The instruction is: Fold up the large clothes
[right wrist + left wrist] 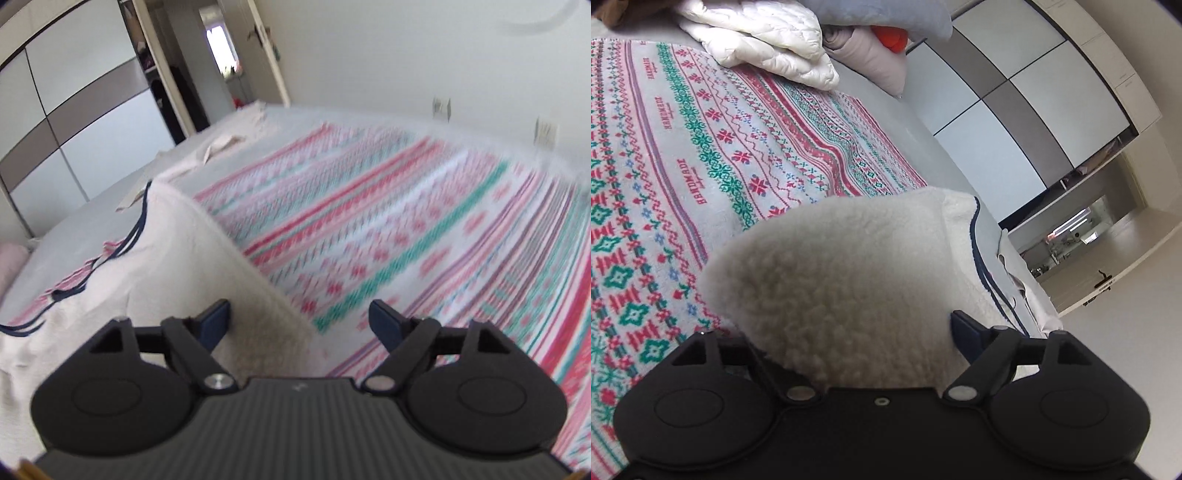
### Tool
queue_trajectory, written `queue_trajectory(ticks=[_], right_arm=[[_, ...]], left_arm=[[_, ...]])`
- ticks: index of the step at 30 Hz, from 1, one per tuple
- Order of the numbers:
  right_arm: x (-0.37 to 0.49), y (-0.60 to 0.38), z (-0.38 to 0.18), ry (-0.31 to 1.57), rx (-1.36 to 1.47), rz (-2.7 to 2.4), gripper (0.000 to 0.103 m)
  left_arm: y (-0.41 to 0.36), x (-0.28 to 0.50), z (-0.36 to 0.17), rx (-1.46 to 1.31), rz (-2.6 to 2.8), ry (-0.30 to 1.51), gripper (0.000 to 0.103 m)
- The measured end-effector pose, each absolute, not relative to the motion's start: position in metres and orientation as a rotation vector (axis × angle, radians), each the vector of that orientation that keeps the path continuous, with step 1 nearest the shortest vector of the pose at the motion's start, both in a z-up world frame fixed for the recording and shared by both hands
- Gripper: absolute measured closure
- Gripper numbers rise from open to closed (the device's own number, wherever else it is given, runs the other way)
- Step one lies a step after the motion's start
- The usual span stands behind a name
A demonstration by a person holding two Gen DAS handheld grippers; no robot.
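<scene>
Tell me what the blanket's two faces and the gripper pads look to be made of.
The blanket's cream underside looks like sherpa-type fleece: nubby, matte pile. Its patterned face looks like soft printed plush imitating knitwear, with fuzzy-edged motifs; a true knit can't be excluded. A dark navy trim edges it. The left hand-held gripper's fingertip pad looks like navy rubber or plastic, smooth and dull.

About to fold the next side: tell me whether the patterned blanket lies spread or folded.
Partly folded: one edge is turned over, its white fleece underside facing up, while the rest of the patterned blanket lies spread flat on the bed.
</scene>
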State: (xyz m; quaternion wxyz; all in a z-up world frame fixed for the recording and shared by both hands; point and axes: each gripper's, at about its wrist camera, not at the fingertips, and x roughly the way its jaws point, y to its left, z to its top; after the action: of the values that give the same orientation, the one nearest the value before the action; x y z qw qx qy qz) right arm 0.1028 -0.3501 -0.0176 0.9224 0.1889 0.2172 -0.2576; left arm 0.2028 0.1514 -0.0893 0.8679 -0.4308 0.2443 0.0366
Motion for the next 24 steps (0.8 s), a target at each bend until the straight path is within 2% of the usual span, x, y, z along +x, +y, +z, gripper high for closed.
queue_trajectory(ticks=[4, 7, 9, 10, 14, 16, 24], right_arm=[[0.102, -0.309, 0.005, 0.316, 0.183, -0.509, 0.022], [0.11, -0.267, 0.013, 0.267, 0.125, -0.384, 0.022], [0.12, -0.24, 0.014, 0.267, 0.135, -0.262, 0.027], [0.126, -0.226, 0.013, 0.272, 0.138, -0.212, 0.033], [0.15, -0.176, 0.003, 0.326, 0.103, -0.089, 0.052], [0.159, -0.158, -0.003, 0.346, 0.079, -0.063, 0.056], [0.18, -0.13, -0.021, 0.427, 0.045, -0.039, 0.057]], left_arm=[[0.145, 0.205, -0.088, -0.875, 0.101, 0.489, 0.027], [0.141, 0.204, -0.084, -0.864, 0.125, 0.468, 0.036], [0.14, 0.202, -0.082, -0.847, 0.134, 0.452, 0.041], [0.139, 0.201, -0.08, -0.839, 0.137, 0.444, 0.044], [0.139, 0.199, -0.076, -0.825, 0.142, 0.429, 0.046], [0.139, 0.2, -0.076, -0.823, 0.144, 0.431, 0.046], [0.138, 0.203, -0.077, -0.807, 0.145, 0.443, 0.046]])
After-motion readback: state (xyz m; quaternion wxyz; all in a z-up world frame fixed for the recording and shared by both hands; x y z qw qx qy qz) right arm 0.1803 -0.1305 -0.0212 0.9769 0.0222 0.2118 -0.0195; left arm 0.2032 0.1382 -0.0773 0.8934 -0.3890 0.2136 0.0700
